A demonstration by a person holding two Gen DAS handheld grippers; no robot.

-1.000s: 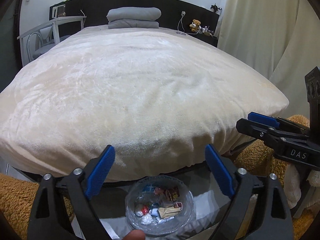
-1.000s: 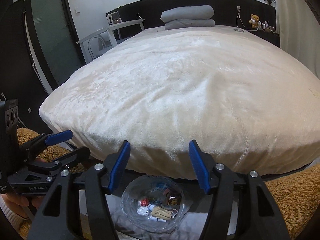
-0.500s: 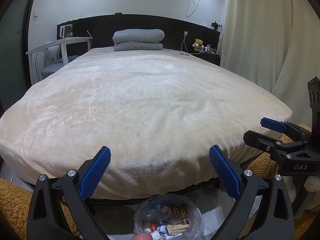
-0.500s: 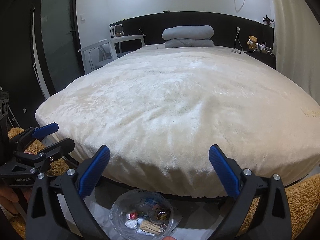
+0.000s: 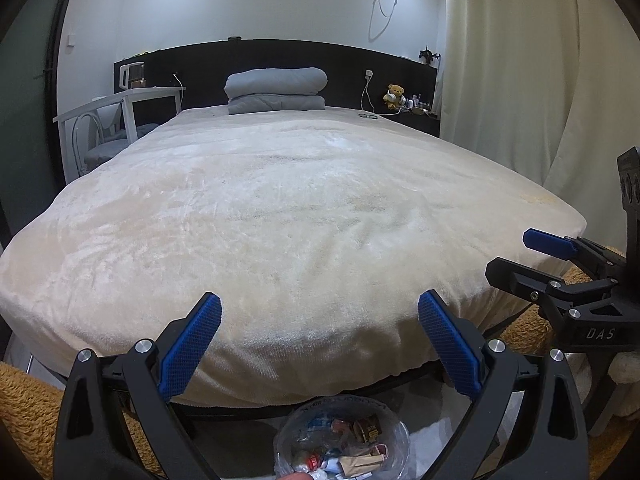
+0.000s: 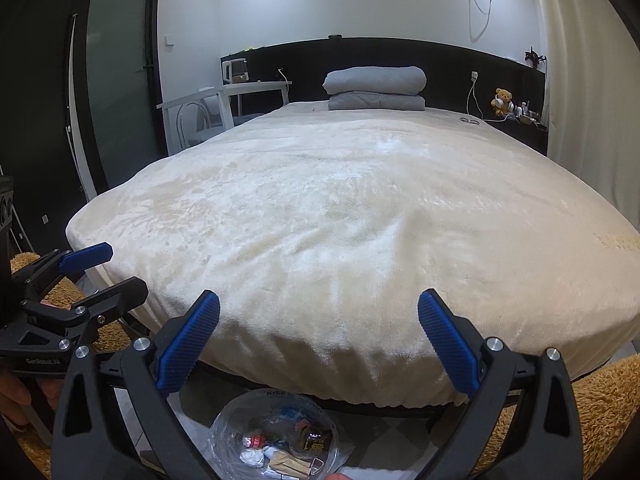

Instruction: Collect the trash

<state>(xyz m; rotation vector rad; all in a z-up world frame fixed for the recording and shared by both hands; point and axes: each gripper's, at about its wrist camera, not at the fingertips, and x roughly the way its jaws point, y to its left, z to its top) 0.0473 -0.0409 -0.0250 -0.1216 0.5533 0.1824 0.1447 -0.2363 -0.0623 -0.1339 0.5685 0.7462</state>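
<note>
A clear plastic bag (image 5: 340,440) holding several wrappers and crumpled scraps stands on the floor at the foot of the bed; it also shows in the right wrist view (image 6: 276,440). My left gripper (image 5: 320,344) is open and empty, raised above the bag and facing the bed. My right gripper (image 6: 319,344) is open and empty, likewise above the bag. The right gripper shows at the right edge of the left wrist view (image 5: 560,272), and the left gripper at the left edge of the right wrist view (image 6: 76,284). No loose trash shows on the bed.
A wide bed with a cream plush blanket (image 5: 288,216) fills both views, with folded grey bedding (image 5: 276,92) at its head. A white desk and chair (image 5: 116,120) stand left, a curtain (image 5: 520,100) right. Brown shaggy rugs (image 6: 560,412) flank the bag.
Both grippers have risen and tilted up, so the bag has slid toward the bottom edge. The right gripper's fingers have spread wider.
</note>
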